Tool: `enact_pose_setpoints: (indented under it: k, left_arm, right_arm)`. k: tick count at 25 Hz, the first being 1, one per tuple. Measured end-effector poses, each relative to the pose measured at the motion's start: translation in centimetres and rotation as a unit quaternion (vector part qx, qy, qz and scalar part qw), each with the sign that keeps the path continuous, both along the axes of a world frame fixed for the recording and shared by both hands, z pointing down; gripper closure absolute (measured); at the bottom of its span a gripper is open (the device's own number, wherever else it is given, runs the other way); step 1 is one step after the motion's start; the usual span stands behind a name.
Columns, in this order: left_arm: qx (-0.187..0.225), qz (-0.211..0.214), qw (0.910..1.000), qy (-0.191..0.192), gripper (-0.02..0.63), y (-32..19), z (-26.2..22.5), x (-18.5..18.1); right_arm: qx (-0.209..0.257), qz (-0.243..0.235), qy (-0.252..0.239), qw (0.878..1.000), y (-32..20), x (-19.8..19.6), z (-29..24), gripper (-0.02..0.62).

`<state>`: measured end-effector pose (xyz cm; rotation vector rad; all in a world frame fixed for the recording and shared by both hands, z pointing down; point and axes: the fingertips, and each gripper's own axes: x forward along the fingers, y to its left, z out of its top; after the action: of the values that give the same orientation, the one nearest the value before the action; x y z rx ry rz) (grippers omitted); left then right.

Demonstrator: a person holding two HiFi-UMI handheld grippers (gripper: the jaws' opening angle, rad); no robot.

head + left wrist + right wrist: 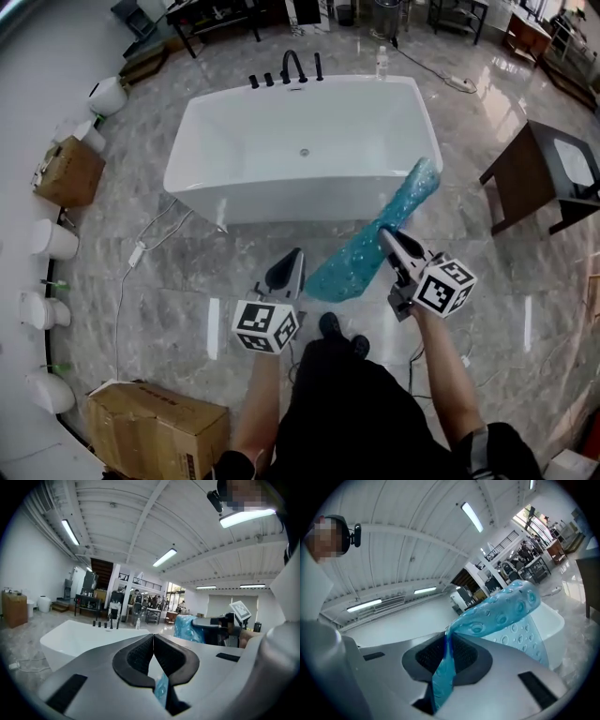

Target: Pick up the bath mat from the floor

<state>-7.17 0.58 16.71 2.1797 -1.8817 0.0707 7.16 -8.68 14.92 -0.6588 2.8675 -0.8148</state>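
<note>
Your two hand-held grippers share bath mat [370, 251], long axis slanting up-right toward bathtub [234, 192]: left hand-held gripper [292, 265] pinches lower end, right hand-held gripper [389, 239] clamps mid-edge.

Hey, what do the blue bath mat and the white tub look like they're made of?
Bath mat: probably soft rubber or vinyl, translucent blue and glossy. It bends and droops, and moulded round bubbles cover it.
Bathtub: likely acrylic or glazed ceramic, smooth glossy white. It is a hard, seamless shell with soft highlights; which of the two I cannot tell.
</note>
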Motion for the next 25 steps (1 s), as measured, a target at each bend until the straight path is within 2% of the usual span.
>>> enact_pose_setpoints:
  k: [3, 7, 12, 17, 20, 25]
  left_arm:
    - [0.027, -0.007, 0.9995, -0.017, 0.592, 0.7, -3.5, 1.0]
    - [0.066, 0.009, 0.9974, -0.026, 0.592, 2.4, -8.1, 2.0]
    - [0.102, 0.003, 0.9942, -0.032, 0.592, 3.9, -13.4, -0.2]
    - [0.126, -0.002, 0.9903, -0.059, 0.592, 5.1, -17.9, -3.7]
    - [0.133, -0.002, 0.9887, -0.069, 0.592, 5.4, -19.1, -6.5]
    - [0.134, 0.005, 0.9879, -0.077, 0.592, 4.5, -19.8, -8.6]
  right_arm:
    - [0.065, 0.007, -0.019, 0.998, 0.6, 1.0, -5.4, 0.558]
    - [0.136, 0.021, -0.015, 0.990, 2.4, 1.5, -11.2, 0.558]
    - [0.214, 0.046, 0.001, 0.976, 4.1, 1.2, -16.7, 0.558]
    - [0.281, 0.078, 0.036, 0.956, 4.9, 0.2, -20.5, 0.557]
    - [0.307, 0.083, 0.051, 0.947, 5.6, -1.5, -21.5, 0.557]
    - [0.318, 0.079, 0.076, 0.942, 5.5, -2.6, -21.4, 0.558]
